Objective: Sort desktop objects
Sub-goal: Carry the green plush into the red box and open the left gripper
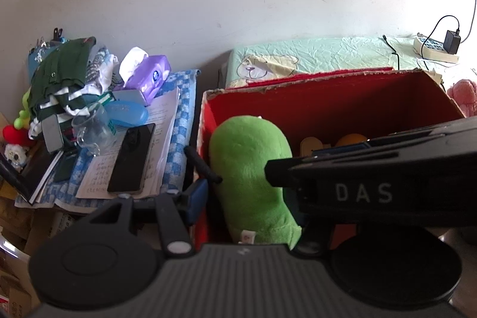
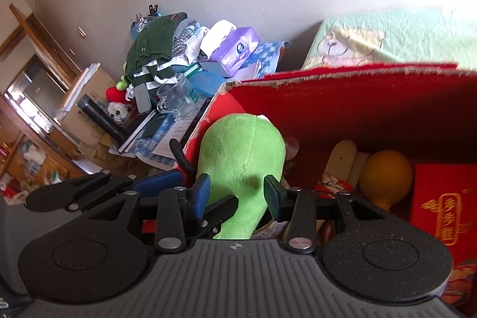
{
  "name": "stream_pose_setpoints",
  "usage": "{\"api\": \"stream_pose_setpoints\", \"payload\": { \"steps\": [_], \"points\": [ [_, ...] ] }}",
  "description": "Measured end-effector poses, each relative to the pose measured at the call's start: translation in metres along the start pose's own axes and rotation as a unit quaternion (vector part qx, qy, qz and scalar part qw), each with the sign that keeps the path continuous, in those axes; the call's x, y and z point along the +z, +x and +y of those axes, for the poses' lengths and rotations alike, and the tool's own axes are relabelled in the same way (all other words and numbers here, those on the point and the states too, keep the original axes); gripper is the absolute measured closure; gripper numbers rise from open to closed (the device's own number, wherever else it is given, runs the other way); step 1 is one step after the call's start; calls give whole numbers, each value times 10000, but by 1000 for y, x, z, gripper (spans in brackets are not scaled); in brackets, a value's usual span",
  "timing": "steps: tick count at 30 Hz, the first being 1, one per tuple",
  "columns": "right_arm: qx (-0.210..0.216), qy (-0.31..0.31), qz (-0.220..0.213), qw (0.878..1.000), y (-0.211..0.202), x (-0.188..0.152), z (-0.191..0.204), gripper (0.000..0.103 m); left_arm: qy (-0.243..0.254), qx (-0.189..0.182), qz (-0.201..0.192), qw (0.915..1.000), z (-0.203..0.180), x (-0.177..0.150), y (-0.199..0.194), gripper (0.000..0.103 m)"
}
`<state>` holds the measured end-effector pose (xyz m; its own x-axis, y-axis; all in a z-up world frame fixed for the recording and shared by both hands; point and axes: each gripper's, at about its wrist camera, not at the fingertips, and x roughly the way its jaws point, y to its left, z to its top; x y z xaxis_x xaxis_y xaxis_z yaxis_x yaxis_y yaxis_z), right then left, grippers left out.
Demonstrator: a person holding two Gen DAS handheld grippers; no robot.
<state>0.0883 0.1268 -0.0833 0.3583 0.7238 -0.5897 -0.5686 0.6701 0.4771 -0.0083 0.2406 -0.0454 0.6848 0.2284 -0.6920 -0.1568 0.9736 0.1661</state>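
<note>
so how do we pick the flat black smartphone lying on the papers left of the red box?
Take the flat black smartphone across its narrow width, pads on the two long edges near mid-length, coming from straight above. It lies face-up and flat on the loose white paper sheets, so no edge is raised for a side approach. The clear glass mug crowds its far left corner, so probably stay toward the near half.

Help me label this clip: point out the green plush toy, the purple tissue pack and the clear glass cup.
Green plush toy (image 2: 241, 148): right wrist view, upper body.
Purple tissue pack (image 1: 152, 76): left wrist view, front face.
Clear glass cup (image 1: 92, 130): left wrist view, side wall.
</note>
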Motion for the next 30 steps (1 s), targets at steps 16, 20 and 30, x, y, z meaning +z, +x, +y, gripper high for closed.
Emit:
{"api": "stream_pose_setpoints", "payload": {
  "steps": [16, 20, 30],
  "points": [
    [-1192, 142, -228, 9925, -40, 1, 0, 58, -66, 11, -148, 9999, -11, -7, -31, 38],
    [-1503, 37, -289, 9882, -48, -3, 2, 58, -59, -25, -249, 9997, -19, -5, -41, 38],
    [-1852, -95, -347, 9820, -73, -11, -6, 57, -37, -74, -386, 9992, -54, 2, -60, 37]
  ]
}}
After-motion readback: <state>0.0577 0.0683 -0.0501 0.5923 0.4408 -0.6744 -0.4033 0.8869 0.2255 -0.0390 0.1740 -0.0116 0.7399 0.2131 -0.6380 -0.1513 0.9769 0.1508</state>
